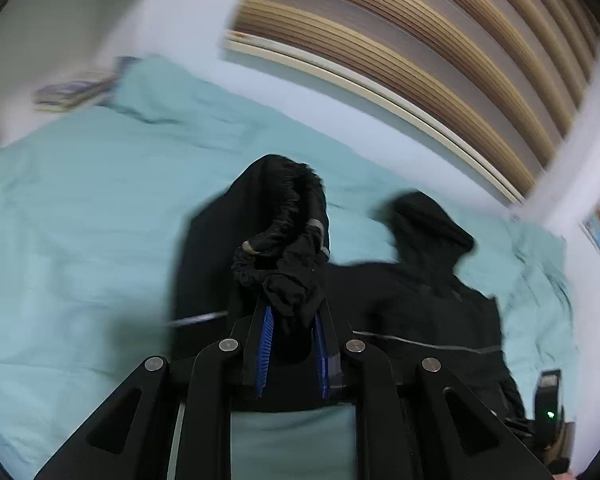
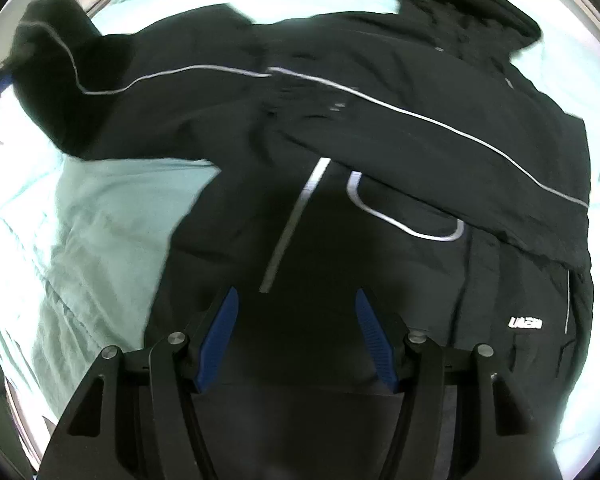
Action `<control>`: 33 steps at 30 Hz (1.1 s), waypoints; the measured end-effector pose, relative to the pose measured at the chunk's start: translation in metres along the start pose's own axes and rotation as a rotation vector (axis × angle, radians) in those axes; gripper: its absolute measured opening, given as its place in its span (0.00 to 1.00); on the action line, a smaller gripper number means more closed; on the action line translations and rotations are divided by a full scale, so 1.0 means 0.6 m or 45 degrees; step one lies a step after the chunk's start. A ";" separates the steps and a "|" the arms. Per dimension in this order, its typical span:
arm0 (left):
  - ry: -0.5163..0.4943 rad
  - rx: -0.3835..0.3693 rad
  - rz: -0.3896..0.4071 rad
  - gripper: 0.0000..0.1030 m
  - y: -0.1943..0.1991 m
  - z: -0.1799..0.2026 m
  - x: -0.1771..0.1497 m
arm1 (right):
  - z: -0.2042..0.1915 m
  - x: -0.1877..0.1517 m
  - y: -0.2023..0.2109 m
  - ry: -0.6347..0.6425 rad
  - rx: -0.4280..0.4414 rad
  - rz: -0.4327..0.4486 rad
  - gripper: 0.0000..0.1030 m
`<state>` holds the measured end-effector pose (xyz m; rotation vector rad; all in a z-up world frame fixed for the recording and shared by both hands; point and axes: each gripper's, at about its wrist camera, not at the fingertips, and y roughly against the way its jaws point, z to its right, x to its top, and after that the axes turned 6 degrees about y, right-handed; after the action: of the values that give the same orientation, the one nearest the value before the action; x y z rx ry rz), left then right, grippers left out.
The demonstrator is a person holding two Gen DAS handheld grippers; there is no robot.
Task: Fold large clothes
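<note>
A black jacket (image 2: 340,128) with thin grey piping is spread over a pale green bedsheet (image 1: 80,200), its hood (image 1: 428,228) lying toward the far side near a slatted wooden headboard (image 1: 400,60). The left gripper (image 1: 290,300) is clamped on a bunched sleeve cuff (image 1: 284,264), which is pressed between the two blue-padded fingers (image 1: 265,344) and held up off the sheet; the sleeve hangs back toward the jacket's body. The right gripper (image 2: 296,300) is pointed steeply down over the near part of the jacket, its blue fingers (image 2: 220,332) standing apart with nothing pinched between them. In the right wrist view one sleeve is laid across the chest, and a small white logo (image 2: 525,323) is seen at the right. Both views are blurred.
</note>
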<state>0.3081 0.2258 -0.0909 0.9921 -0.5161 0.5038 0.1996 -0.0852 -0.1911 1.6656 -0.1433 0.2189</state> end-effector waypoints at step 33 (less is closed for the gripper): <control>-0.208 -0.495 -0.842 0.52 -0.347 0.378 -0.225 | 0.380 -0.013 0.003 -0.437 0.061 0.167 0.62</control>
<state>0.2918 -0.0891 -0.2070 0.7696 -0.3801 -0.2649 0.2052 -0.3119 -0.2129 1.7325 -0.5094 0.0330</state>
